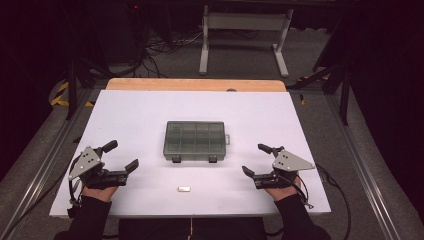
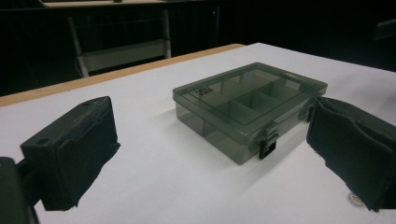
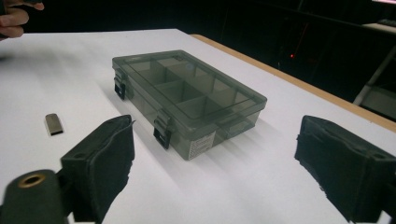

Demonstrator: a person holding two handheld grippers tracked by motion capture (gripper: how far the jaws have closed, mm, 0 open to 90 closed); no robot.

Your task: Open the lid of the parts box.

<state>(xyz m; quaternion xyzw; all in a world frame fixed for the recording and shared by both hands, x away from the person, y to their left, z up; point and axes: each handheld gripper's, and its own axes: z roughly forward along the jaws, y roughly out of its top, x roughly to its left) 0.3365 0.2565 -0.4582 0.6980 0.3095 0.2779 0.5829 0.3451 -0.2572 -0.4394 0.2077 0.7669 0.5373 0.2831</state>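
Note:
A smoky-grey clear plastic compartment box (image 1: 195,140) (image 2: 250,109) (image 3: 187,98) lies in the middle of the white table, lid down, with two dark latches on its near side. A small silver metal piece (image 1: 184,189) (image 3: 53,124) lies on the table in front of the box. My left gripper (image 1: 121,156) (image 2: 210,161) rests at the near left, open and holding nothing, pointed toward the box. At the near right my right gripper (image 1: 257,160) (image 3: 212,163) is open too, with nothing between its fingers, also facing the box.
The white sheet (image 1: 130,115) covers a wooden table whose bare far edge (image 1: 195,84) shows. Beyond it, on the grey floor, stand a white metal frame (image 1: 245,35) and loose cables (image 1: 160,47). Black stands flank the table on both sides.

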